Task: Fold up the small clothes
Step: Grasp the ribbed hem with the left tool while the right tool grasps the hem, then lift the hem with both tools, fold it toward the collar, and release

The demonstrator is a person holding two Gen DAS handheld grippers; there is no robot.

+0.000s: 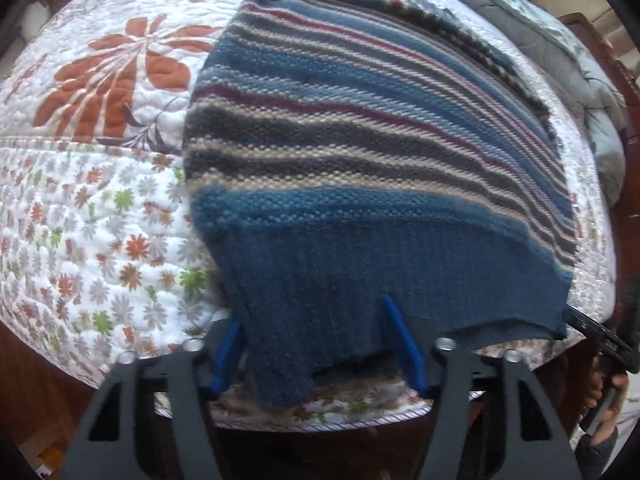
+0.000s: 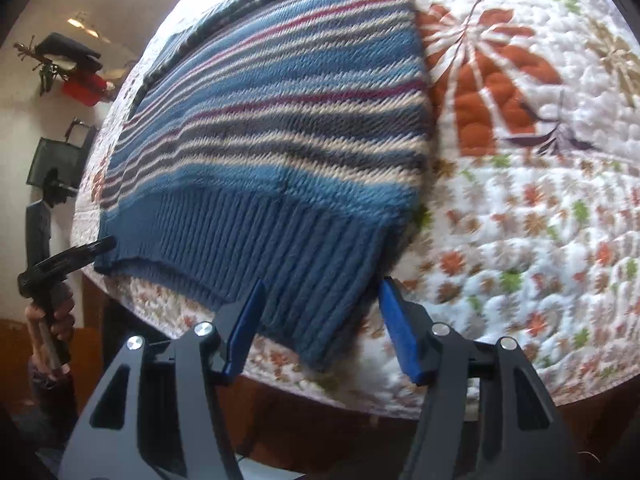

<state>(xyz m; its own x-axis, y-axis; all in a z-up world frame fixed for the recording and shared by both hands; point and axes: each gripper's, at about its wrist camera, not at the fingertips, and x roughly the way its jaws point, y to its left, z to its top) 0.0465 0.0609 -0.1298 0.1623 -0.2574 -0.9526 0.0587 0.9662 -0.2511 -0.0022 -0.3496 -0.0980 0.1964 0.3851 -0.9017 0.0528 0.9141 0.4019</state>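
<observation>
A small striped knit sweater (image 1: pixel 360 128) in blue, grey, beige and maroon lies flat on a floral quilt; it also shows in the right wrist view (image 2: pixel 272 120). Its dark blue ribbed hem (image 1: pixel 320 300) faces me. My left gripper (image 1: pixel 316 344) is open, its blue fingers on either side of the hem's left corner. My right gripper (image 2: pixel 320 324) is open, its fingers astride the hem's right corner (image 2: pixel 320 280). The other gripper shows at the hem's far corner in each view, on the right in the left wrist view (image 1: pixel 600 340) and on the left in the right wrist view (image 2: pixel 68 256).
The white quilt (image 1: pixel 100 220) with orange flowers covers the bed; its front edge runs just under both grippers (image 2: pixel 400 396). A grey duvet (image 1: pixel 580 60) is bunched at the far right. A wall rack with dark and red items (image 2: pixel 80 72) hangs to the left.
</observation>
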